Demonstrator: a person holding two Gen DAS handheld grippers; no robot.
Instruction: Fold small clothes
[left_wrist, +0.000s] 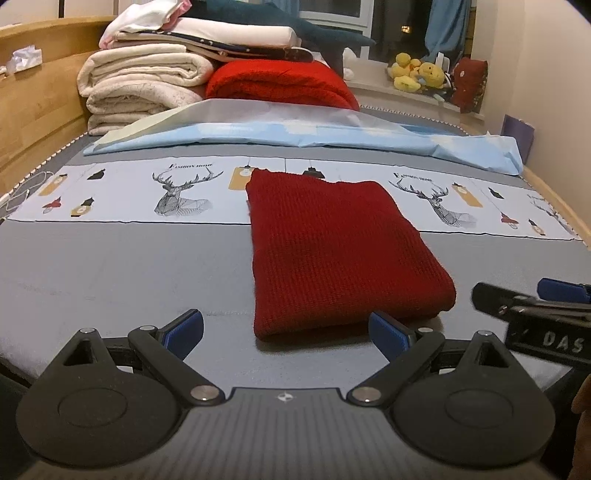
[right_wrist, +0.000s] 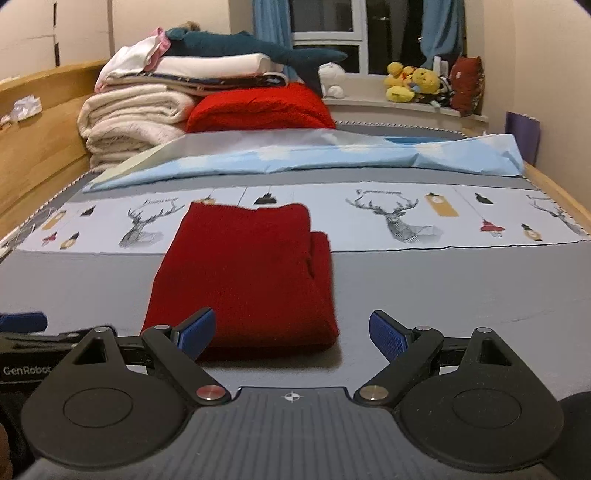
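A dark red knitted garment (left_wrist: 332, 251) lies folded into a long rectangle on the grey bed sheet (left_wrist: 129, 273); it also shows in the right wrist view (right_wrist: 251, 273), with a folded sleeve edge along its right side. My left gripper (left_wrist: 286, 330) is open and empty, just short of the garment's near edge. My right gripper (right_wrist: 291, 332) is open and empty, at the garment's near right corner. The right gripper shows at the right edge of the left wrist view (left_wrist: 535, 306). The left gripper shows at the left edge of the right wrist view (right_wrist: 22, 332).
A white printed cloth with deer (left_wrist: 177, 192) lies under the garment's far end. Behind it are a light blue pillowcase (left_wrist: 295, 136), a bright red blanket (left_wrist: 280, 85), stacked cream blankets (left_wrist: 140, 88) and a wooden headboard (left_wrist: 37, 92) at left. Plush toys (left_wrist: 417, 72) sit on the windowsill.
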